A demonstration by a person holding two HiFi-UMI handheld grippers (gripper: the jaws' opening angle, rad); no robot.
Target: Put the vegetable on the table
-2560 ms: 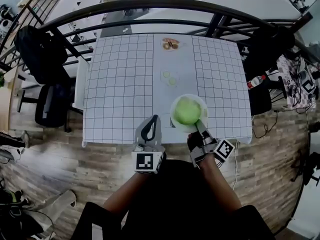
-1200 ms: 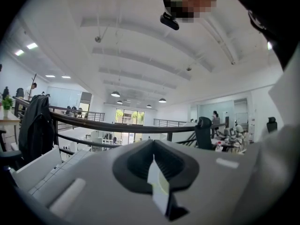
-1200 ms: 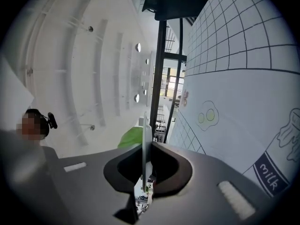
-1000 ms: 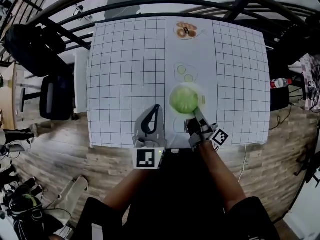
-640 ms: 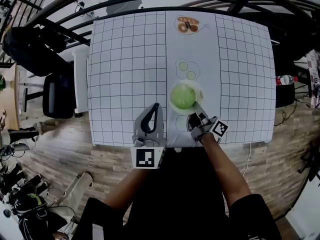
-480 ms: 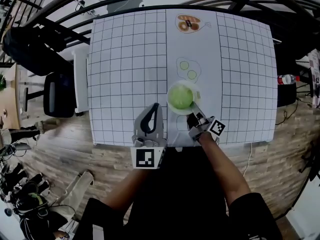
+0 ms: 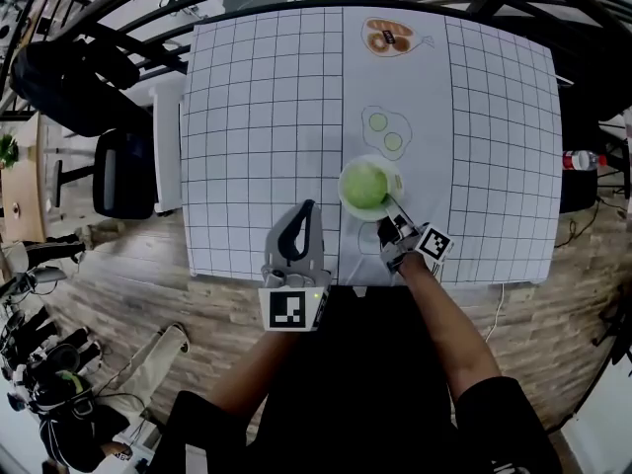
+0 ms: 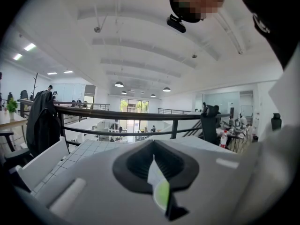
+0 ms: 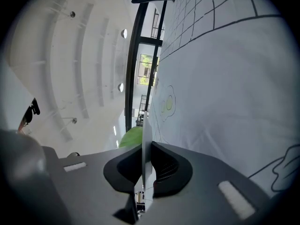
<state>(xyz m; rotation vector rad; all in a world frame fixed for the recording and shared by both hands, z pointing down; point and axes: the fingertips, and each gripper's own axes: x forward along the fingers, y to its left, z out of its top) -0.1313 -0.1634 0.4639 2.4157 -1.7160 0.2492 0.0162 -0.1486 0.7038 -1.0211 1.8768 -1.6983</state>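
Two grippers by the counter's (image 7: 257,117) near edge: right gripper (image 7: 393,208) jaws grasping the white plate's (image 7: 397,178) near rim, green vegetable (image 7: 364,185) on it, left gripper (image 7: 307,208) jaws clenched, empty.

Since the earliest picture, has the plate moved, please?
Yes. The plate, held by the right gripper, has gone from the table's near edge inward and lower, toward the cucumber drawing.

Round pale-green vegetable (image 7: 363,184) covers most of white round plate (image 7: 397,178), centre of head view. Right gripper view: only green sliver of vegetable shows, centre left, behind plate's edge. Brown printed picture (image 7: 387,38), top centre: too small to tell.
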